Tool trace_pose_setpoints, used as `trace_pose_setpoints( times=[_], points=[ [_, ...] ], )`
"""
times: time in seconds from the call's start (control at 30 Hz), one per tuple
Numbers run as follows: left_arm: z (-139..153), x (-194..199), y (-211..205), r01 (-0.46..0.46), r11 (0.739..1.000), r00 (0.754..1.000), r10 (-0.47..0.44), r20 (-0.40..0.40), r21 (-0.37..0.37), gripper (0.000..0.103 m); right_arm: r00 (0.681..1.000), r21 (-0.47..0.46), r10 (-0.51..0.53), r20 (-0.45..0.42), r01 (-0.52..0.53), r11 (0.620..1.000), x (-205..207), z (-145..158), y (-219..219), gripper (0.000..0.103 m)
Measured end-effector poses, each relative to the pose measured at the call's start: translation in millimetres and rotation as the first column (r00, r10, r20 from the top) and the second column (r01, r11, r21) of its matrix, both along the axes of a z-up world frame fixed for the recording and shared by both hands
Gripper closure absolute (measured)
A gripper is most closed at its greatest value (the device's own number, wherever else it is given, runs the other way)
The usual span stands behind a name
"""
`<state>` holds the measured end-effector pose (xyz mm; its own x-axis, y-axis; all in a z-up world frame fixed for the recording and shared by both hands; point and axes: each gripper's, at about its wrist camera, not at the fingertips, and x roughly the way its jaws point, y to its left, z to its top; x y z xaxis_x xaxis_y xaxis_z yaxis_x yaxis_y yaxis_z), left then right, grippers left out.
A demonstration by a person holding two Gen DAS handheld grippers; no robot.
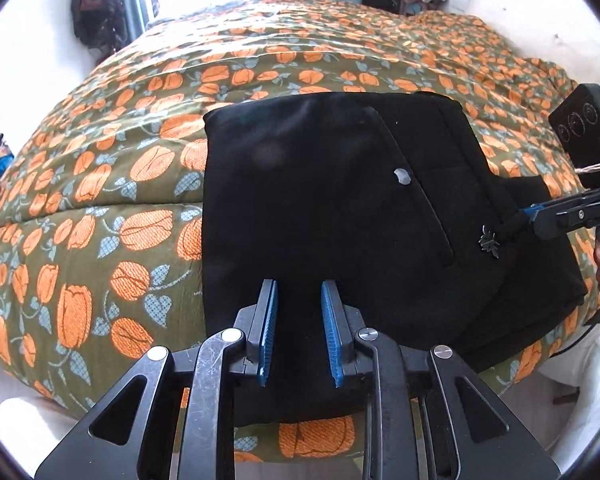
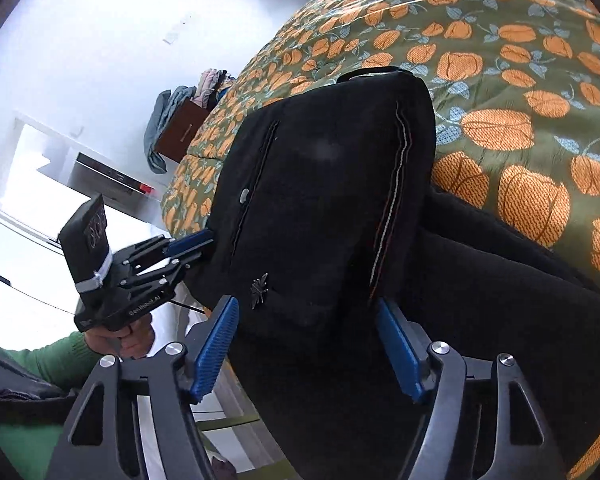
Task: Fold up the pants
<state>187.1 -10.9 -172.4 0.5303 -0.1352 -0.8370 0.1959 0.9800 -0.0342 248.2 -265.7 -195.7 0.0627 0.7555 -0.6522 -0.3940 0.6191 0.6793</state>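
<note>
Bedspread (image 1: 100, 200), olive with orange flowers, covers the whole bed and bulges softly. That is the 1st hazard. In my judgement, a quilted, yielding surface lets a fold sag or creep when cloth is dragged over it.

The pants (image 1: 300, 200), black and already doubled into a thick block, lie on the near part of the bed. Their lower layers stick out past the top layer on the right. If the next fold is pulled from 1 side only, those layers will likely slide further out of line and the stack will skew.

The left gripper (image 1: 300, 320) has its jaws drawn close together on the near edge of the pants. Black cloth fills the narrow gap, and the right wrist view shows its tips pinching that edge. A bite this near the hem may catch only the upper layers, so a lift could leave the rest behind.

The right gripper (image 2: 308, 344) stands with its jaws well apart, straddling the waist end with cloth between the pads. I cannot see them pressing on it. Closing here could gather a loose bunch rather than a clean edge, or the thick wad could slip out.

A small metal emblem (image 2: 260, 290) sits just ahead of the right gripper's left pad. A pad landing on it would probably grip poorly.
</note>
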Motion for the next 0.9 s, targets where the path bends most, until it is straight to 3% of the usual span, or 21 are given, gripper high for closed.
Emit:
trace_pose_setpoints(
  times=[0.07,0.17,0.23,0.27,0.3,0.37,0.47,0.57,0.7,0.8,0.9],
  points=[
    [-1.5,-0.5,0.5,-0.007,1.0,1.0,0.007,0.002,0.0,0.08,0.996,0.099,0.044,-0.072,-0.036,0.994,4.1,-4.7,0.2,0.039],
    [-2.3,-4.0,1.0,-0.011,1.0,1.0,0.011,0.013,0.002,0.079,0.988,0.148,0.057,-0.144,-0.036,0.988,12.4,-15.3,2.2,0.043],
    [0.3,-3.9,2.1,-0.012,1.0,1.0,0.012,0.01,0.01,0.078,0.984,0.154,0.007,-0.177,0.021,0.988,19.7,-21.7,2.4,0.06],
    [3.7,-2.5,4.0,-0.017,1.0,1.0,0.017,-0.002,0.015,0.073,0.984,0.137,-0.016,-0.175,0.04,0.99,19.7,-21.3,5.3,0.074],
    [9.2,-0.6,7.7,-0.028,0.999,0.999,0.028,-0.019,0.016,0.067,0.988,0.11,-0.034,-0.149,0.051,0.993,19.0,-17.3,9.7,0.081],
    [29.8,-1.2,23.3,-0.07,0.997,0.997,0.07,-0.013,-0.031,0.05,0.994,0.128,-0.059,-0.093,0.071,0.989,12.3,-0.3,12.6,0.084],
    [63.6,-7.4,46.0,-0.108,0.987,0.992,0.115,0.048,-0.116,0.036,0.993,0.216,-0.111,-0.024,0.114,0.97,-4.1,40.0,0.5,0.085],
    [87.0,-11.8,58.6,-0.132,0.98,0.985,0.146,0.089,-0.151,0.035,0.99,0.242,-0.132,0.056,0.115,0.963,-24.1,79.9,-12.6,0.085],
    [94.7,-19.5,57.4,-0.13,0.975,0.984,0.149,0.096,-0.182,0.035,0.975,0.246,-0.186,0.124,0.151,0.957,-48.4,113.5,-38.6,0.085],
    [88.4,-23.6,45.4,-0.097,0.983,0.989,0.113,0.095,-0.157,0.035,0.961,0.237,-0.229,0.153,0.189,0.953,-67.7,126.3,-60.8,0.085],
    [78.1,-25.6,27.5,-0.06,0.99,0.995,0.071,0.077,-0.127,0.035,0.949,0.215,-0.279,0.148,0.244,0.946,-87.3,120.4,-86.4,0.085]
  ],
)
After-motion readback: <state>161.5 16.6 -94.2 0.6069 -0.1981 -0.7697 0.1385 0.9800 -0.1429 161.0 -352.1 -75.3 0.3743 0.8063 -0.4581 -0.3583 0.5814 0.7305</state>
